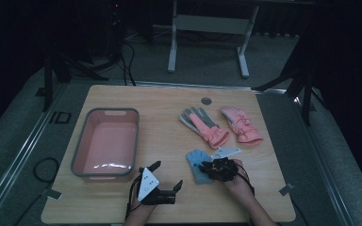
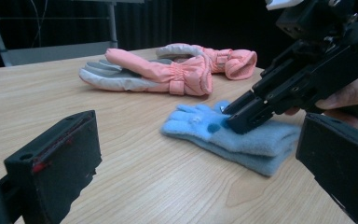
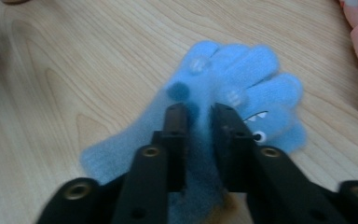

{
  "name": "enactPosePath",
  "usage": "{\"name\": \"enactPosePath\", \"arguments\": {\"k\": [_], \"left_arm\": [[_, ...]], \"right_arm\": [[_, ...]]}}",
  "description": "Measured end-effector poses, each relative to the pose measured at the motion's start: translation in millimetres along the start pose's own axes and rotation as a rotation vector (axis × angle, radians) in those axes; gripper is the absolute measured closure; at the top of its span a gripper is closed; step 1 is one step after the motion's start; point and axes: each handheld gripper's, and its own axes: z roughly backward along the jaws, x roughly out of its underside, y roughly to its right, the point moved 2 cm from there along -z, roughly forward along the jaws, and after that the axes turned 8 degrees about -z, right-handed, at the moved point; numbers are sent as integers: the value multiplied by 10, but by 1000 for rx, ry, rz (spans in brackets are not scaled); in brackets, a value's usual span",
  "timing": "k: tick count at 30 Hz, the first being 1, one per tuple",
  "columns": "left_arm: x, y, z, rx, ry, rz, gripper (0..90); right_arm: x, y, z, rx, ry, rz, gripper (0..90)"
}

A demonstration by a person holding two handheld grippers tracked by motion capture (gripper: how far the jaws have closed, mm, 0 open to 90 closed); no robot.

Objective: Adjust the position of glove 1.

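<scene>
A small blue fleece glove [image 1: 195,160] [image 2: 265,144] [image 3: 247,79] lies flat near the table's front edge, fingers pointing away from me. My right gripper [image 1: 206,166] [image 2: 233,119] [image 3: 199,116] leans down onto its palm. The two black jaws stand close together with a fold of blue fabric filling the narrow gap between them. My left gripper [image 1: 167,175] [image 2: 198,168] rests low on the table to the left of the glove, jaws wide apart and nothing between them.
A pair of pink gloves lies behind the blue one: one palm-up with grey fingers [image 1: 202,123] [image 2: 140,74], the other [image 1: 241,125] [image 2: 223,58] to its right. A pink bin with a grey rim [image 1: 78,146] stands on the table's left side.
</scene>
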Motion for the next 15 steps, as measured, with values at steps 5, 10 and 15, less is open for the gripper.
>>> {"name": "enactPosePath", "arguments": {"k": [5, 10, 15], "left_arm": [[-4, 5, -14, 26, -2, -23, 0], [-53, 69, -41, 60, -68, -108, 0], [-98, 36, -99, 115, -134, -57, 40]], "right_arm": [[-48, 9, 197, -1, 59, 21, 451], [-52, 105, 425, -85, 68, -6, 260], [-2, 190, 545, -97, 84, 19, 128]]}}
